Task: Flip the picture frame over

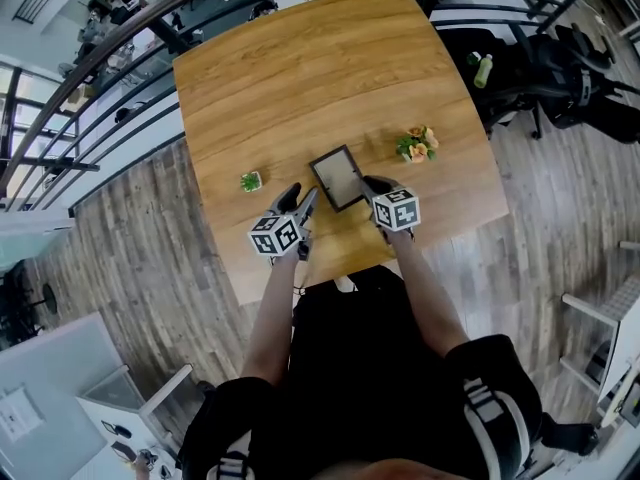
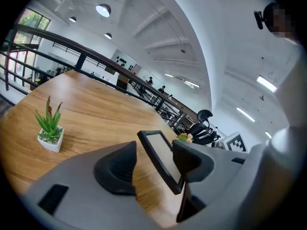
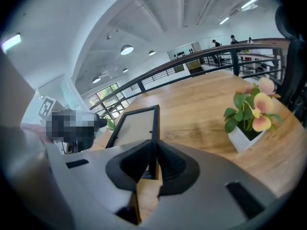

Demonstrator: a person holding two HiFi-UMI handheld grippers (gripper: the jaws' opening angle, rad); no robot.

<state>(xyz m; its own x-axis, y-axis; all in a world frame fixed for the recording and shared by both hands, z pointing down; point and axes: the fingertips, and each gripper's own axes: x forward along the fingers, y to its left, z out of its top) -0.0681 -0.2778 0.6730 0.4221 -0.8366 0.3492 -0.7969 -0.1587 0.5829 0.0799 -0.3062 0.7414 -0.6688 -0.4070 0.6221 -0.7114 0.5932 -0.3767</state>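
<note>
A black picture frame [image 1: 338, 176] with a pale panel is raised on edge, tilted, over the near middle of the wooden table [image 1: 300, 68]. My right gripper [image 1: 369, 185] is shut on the frame's right edge; in the right gripper view the thin black edge [image 3: 154, 128] sits pinched between both pads [image 3: 170, 164]. My left gripper [image 1: 303, 201] is at the frame's left side. In the left gripper view the frame [image 2: 160, 157] stands between the jaws, close against the right finger [image 2: 192, 159], with a wide gap to the left finger [image 2: 116, 169]. That gripper [image 2: 154, 153] is open.
A small green succulent in a white pot [image 1: 250, 181] [image 2: 49, 131] stands left of the frame. A pot of orange flowers [image 1: 417, 145] [image 3: 249, 116] stands to its right. The table's front edge is just below the grippers. Black chairs [image 1: 540, 68] stand beyond the right side, and a railing [image 1: 120, 78] runs along the left.
</note>
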